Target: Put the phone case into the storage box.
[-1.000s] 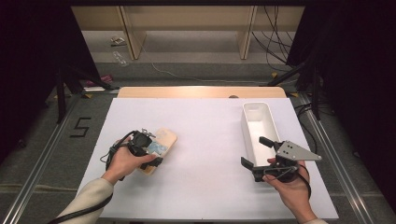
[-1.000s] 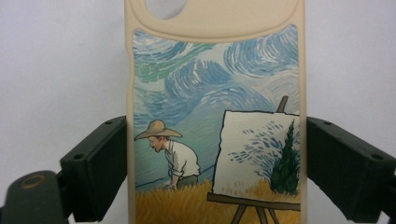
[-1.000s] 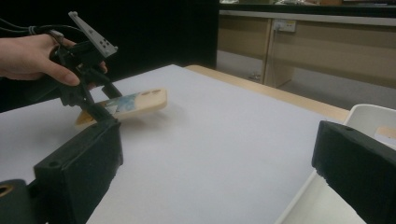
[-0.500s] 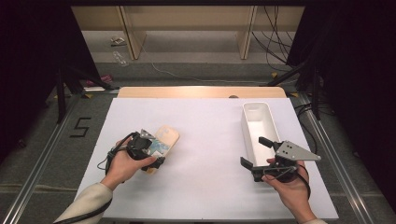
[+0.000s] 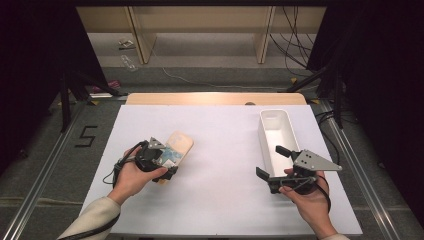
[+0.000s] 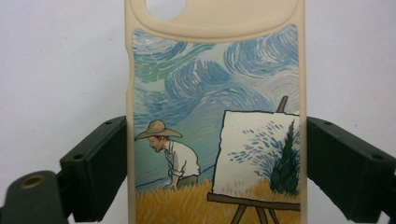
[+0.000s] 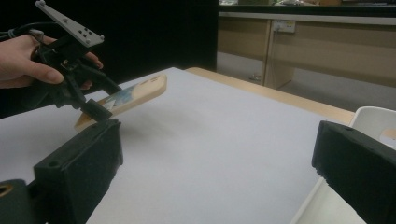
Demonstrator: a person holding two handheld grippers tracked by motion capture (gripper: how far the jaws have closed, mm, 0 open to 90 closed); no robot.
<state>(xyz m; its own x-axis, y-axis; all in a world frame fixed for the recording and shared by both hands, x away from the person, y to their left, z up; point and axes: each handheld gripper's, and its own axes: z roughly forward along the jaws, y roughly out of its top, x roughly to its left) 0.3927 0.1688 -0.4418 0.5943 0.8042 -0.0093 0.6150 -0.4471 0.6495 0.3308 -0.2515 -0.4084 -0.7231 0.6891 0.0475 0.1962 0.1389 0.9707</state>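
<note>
Phone case (image 6: 215, 116) sits between the left tool (image 5: 167, 162) jaws — gripped, lifted.

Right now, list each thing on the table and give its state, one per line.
Phone case: clamped by its two long edges, lifted clear of the table, picture side showing.
Left gripper: shut on the phone case.
Right gripper: open, holding nothing.
White bin: upright, looks empty.
Table: covered in white.

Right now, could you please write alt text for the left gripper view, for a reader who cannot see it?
A beige phone case printed with a painter in a straw hat at an easel under swirling blue sky is clamped between the left gripper's two black jaws. Behind it lies the white table.
</note>
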